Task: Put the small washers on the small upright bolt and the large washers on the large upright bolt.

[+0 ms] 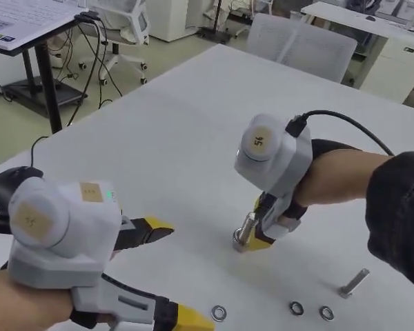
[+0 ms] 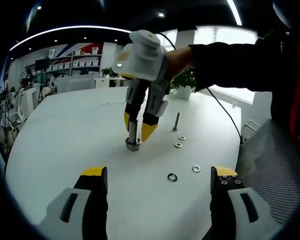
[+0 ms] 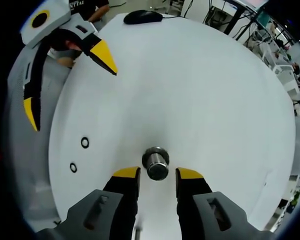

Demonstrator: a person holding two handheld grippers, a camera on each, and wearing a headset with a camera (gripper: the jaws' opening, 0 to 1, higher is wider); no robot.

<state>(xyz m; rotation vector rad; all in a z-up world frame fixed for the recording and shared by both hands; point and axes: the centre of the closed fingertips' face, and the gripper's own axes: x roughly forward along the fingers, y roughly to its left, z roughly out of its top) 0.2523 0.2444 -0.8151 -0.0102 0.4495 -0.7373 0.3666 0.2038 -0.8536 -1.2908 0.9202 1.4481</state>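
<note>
My right claw, jaws apart, straddles the large upright steel bolt, axis vertical; my left claw, spread wide, is nearer the silver ring washers

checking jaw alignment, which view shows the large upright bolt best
The right gripper view: the large bolt is seen end-on, centred between the right gripper tips. The left gripper view shows it side-on, upright between those tips. In the head view the gripper hides most of it.
</note>
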